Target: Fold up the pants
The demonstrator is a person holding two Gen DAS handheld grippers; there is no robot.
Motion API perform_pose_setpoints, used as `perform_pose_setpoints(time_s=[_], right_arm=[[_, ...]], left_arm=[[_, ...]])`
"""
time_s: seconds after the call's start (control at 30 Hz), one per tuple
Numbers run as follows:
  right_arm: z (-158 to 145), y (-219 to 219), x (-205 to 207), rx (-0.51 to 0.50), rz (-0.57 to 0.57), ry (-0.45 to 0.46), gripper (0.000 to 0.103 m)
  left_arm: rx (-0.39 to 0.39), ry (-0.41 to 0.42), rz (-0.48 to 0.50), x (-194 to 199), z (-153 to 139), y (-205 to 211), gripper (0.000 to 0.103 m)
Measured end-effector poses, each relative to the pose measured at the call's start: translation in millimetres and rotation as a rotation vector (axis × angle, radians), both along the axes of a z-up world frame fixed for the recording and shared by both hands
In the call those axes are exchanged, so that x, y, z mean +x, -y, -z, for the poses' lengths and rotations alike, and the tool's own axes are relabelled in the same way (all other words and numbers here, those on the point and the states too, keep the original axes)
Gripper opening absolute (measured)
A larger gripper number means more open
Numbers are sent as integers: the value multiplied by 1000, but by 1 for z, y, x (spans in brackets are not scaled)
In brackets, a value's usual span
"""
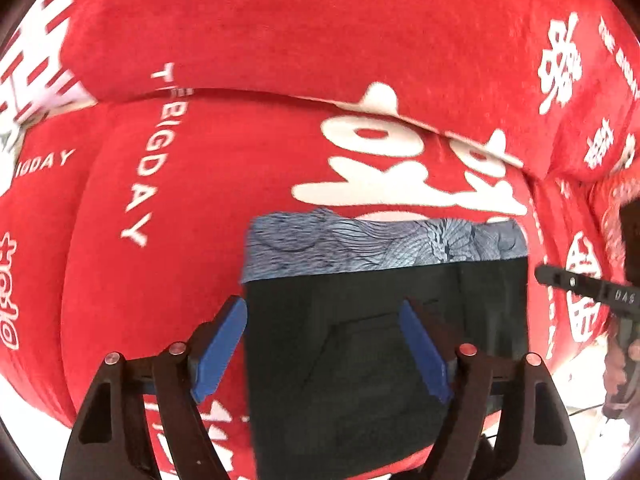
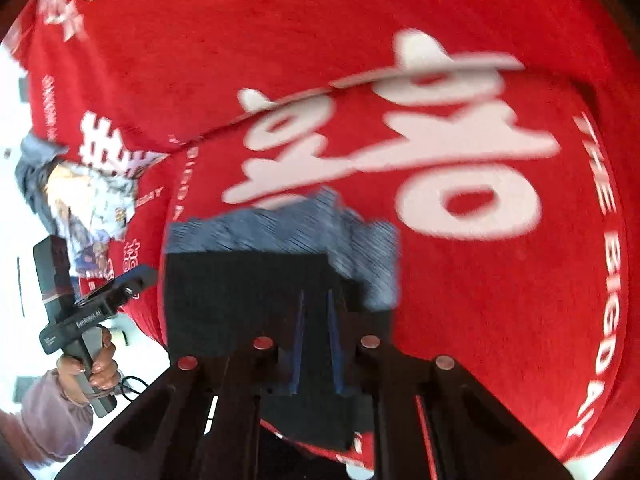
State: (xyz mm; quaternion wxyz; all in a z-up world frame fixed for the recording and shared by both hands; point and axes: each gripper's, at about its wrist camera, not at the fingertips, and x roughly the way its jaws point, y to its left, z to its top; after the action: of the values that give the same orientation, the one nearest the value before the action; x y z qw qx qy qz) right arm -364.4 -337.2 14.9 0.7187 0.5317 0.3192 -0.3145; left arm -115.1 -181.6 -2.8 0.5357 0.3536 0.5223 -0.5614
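On a bed or similar surface covered by a red blanket (image 1: 248, 40) printed with large white characters and the words "THE BIG DAY", a pair of dark pants (image 1: 384, 332) lies folded into a compact rectangle. A grey-blue patterned waistband (image 1: 384, 248) runs along its far edge.

In the left wrist view, the left claw (image 1: 332, 348) hovers over the pants with its blue pads (image 1: 222, 350) spread wide, gripping nothing. One pad sits past the left edge of the pants, the other above the dark cloth. Whether the tips touch the fabric cannot be told. At the right edge, part of the other tool intrudes, cut off by the frame.

In the right wrist view, which is blurred by motion, the right claw (image 2: 316, 344) has its two blue fingers (image 2: 299, 344) drawn close together, with dark cloth of the pants (image 2: 240, 304) around them. The near edge of the fabric hides the tips, so an actual pinch is likely but not clearly seen. At far left, a hand (image 2: 90, 368) in a mauve sleeve holds the left tool's handle. Beyond it lies a heap of printed clothing (image 2: 84, 196), too blurred to identify.
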Motion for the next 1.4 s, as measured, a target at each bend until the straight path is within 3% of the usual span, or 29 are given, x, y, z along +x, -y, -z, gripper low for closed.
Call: perform_pose_setpoints(time_s=[0.1, 0.17, 0.2, 0.27, 0.53, 0.63, 0.7, 0.73, 0.87, 1.1, 1.17, 1.33, 1.4], right_arm=[[17, 7, 16, 5, -12, -85, 13], [29, 9, 14, 18, -5, -90, 7], [31, 10, 7, 17, 2, -85, 1], [32, 12, 2, 31, 15, -68, 0], [24, -4, -13, 86, 83, -115, 8], [22, -19, -18, 118, 91, -131, 11], [17, -30, -21, 131, 92, -143, 17], [15, -35, -21, 137, 93, -146, 19], [4, -54, -17, 149, 91, -176, 44], [-24, -73, -1, 130, 61, -191, 72], [-35, -76, 7, 104, 42, -212, 79], [-56, -83, 20, 50, 21, -267, 84], [-64, -85, 24, 28, 27, -281, 92]], left_arm=[[49, 63, -14, -7, 31, 8, 81], [53, 48, -45, 2, 41, 5, 87], [57, 43, -64, 6, 44, 5, 95], [74, 17, -87, 12, 47, 5, 96], [105, 158, -43, -7, 15, -16, 96], [113, 167, -33, -15, 2, -27, 96], [118, 152, -44, -19, -7, -34, 97], [126, 149, -47, -21, -10, -35, 102], [163, 157, -49, -30, -20, -43, 102], [178, 184, -29, -46, -42, -54, 102], [172, 203, -17, -49, -49, -57, 102], [166, 219, -1, -54, -64, -61, 102], [165, 222, 1, -55, -68, -62, 102]])
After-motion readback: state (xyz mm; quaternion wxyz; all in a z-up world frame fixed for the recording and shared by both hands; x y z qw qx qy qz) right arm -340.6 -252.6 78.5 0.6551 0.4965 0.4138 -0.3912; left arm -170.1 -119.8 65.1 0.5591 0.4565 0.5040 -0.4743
